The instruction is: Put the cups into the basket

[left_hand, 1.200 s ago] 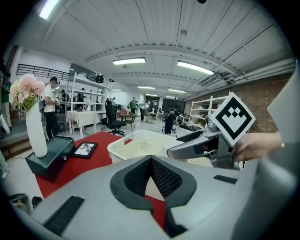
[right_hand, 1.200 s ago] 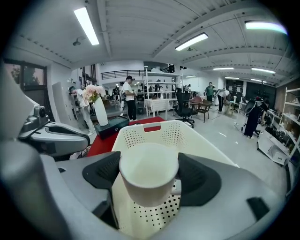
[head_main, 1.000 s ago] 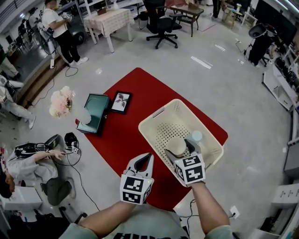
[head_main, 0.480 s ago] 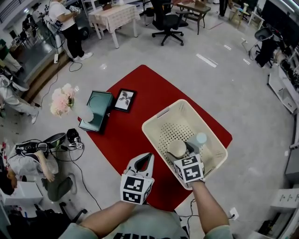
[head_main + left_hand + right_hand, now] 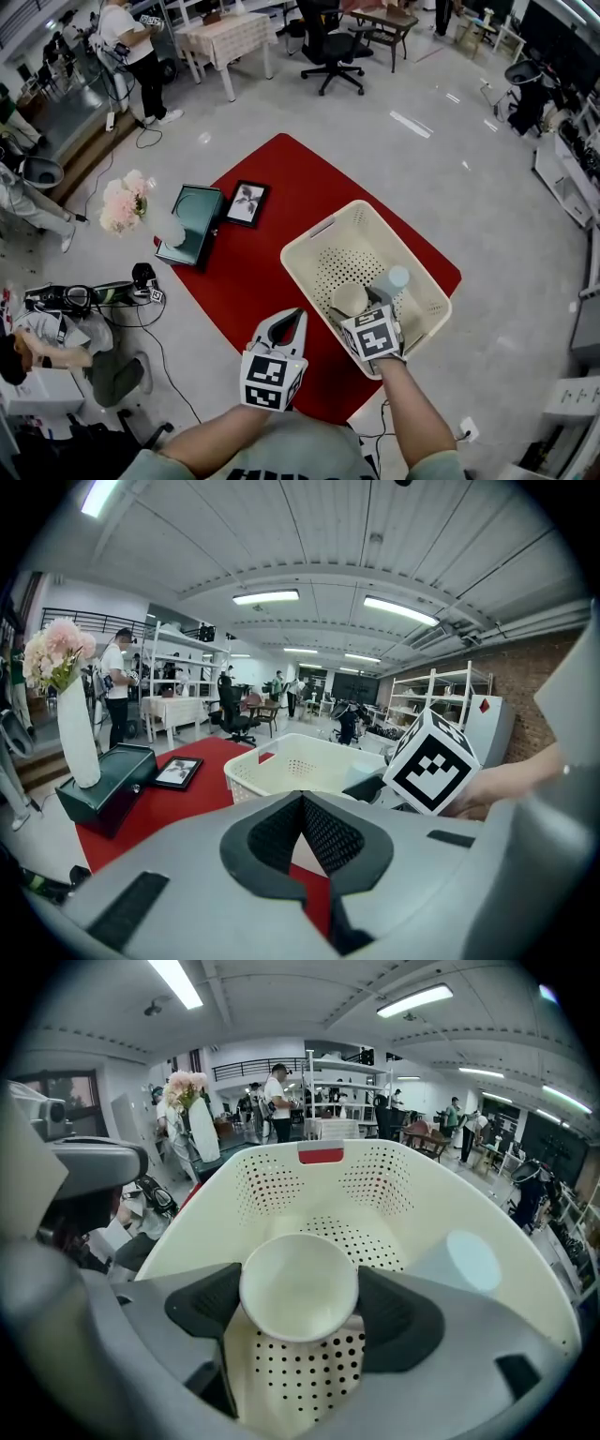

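Note:
A cream perforated basket [image 5: 412, 330] stands on a red mat [image 5: 272, 234]. My right gripper [image 5: 355, 303] reaches inside it near the front wall, shut on a cream cup [image 5: 349, 298]. In the right gripper view the cup [image 5: 298, 1285] sits rim toward the camera between the dark pads [image 5: 401, 1316], above the basket floor [image 5: 300, 1372]. A pale blue cup [image 5: 392, 279] lies in the basket just right of the gripper, and the right gripper view shows this blue cup [image 5: 459, 1262] too. My left gripper [image 5: 292, 322] hovers over the mat left of the basket, shut and empty, its fingertips [image 5: 302, 801] touching.
A dark green box [image 5: 192, 225] holding a white vase of pink flowers [image 5: 127, 202] and a picture frame [image 5: 246, 203] sit at the mat's far left corner. A person crouches among cables [image 5: 89, 300] at the left. Tables and an office chair [image 5: 333, 42] stand far off.
The right gripper keeps its hold on the cream cup inside the basket and has shifted slightly toward the basket's near wall. The left gripper has stayed put.

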